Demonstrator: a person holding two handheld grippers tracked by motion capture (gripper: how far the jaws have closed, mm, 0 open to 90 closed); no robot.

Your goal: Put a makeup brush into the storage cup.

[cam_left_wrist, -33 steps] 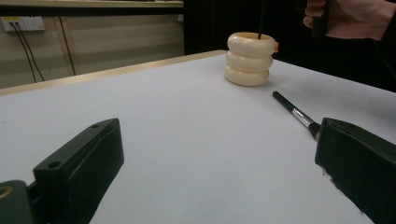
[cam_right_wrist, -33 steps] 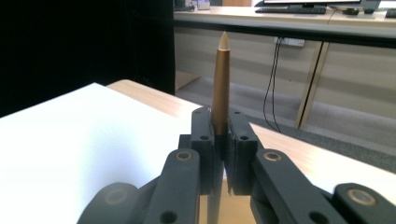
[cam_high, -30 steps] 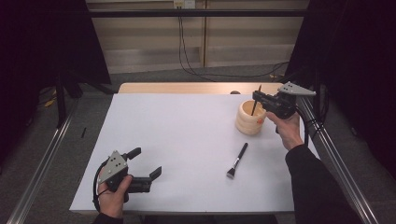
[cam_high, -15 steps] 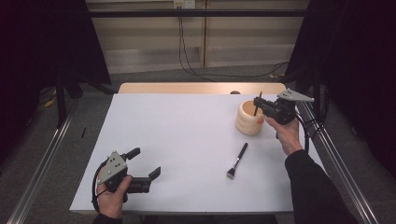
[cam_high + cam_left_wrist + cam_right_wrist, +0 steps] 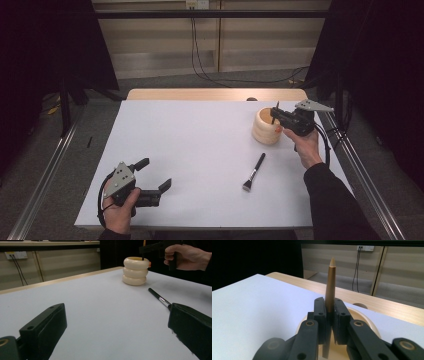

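Pinching the gold-handled brush [image 5: 330,287] upright over the cream ringed holder [image 5: 265,127], we lower the right gripper [image 5: 276,118] straight, then release; left gripper [image 5: 156,175] rests spread.

The high view is looking forward and down from above the person's side onto the white-topped counter [image 5: 200,150]. The left gripper view is skimming low across it toward the cream ribbed ring-stacked holder [image 5: 135,271], which the right gripper view is facing from just above [image 5: 367,317].
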